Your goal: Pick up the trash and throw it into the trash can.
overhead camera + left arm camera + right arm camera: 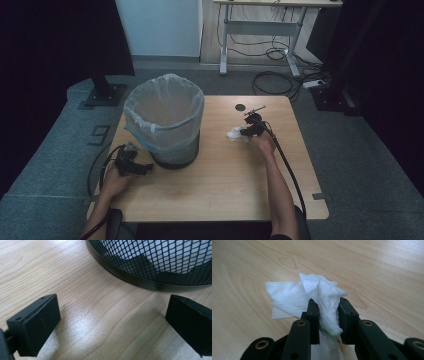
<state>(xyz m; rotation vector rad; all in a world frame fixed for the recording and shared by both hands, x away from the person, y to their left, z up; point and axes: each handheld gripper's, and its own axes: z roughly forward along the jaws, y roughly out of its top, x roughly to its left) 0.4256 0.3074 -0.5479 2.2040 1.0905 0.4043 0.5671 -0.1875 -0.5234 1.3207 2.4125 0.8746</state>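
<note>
Tissue point(322, 297) between right gripper point(328, 315) fingers point(313, 315)

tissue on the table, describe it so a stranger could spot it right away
Start at the mesh bin with its plastic liner on the wooden table, then look to its right. There the crumpled white tissue sits pinched in the right hand-held gripper. It is the one white, soft thing on the table.

Bare forearms, black right claw point(327, 315) with brass-ringed pivot holes, blocky matte-black left claw point(112, 326) pads with small screw holes, black trailing cables
</note>
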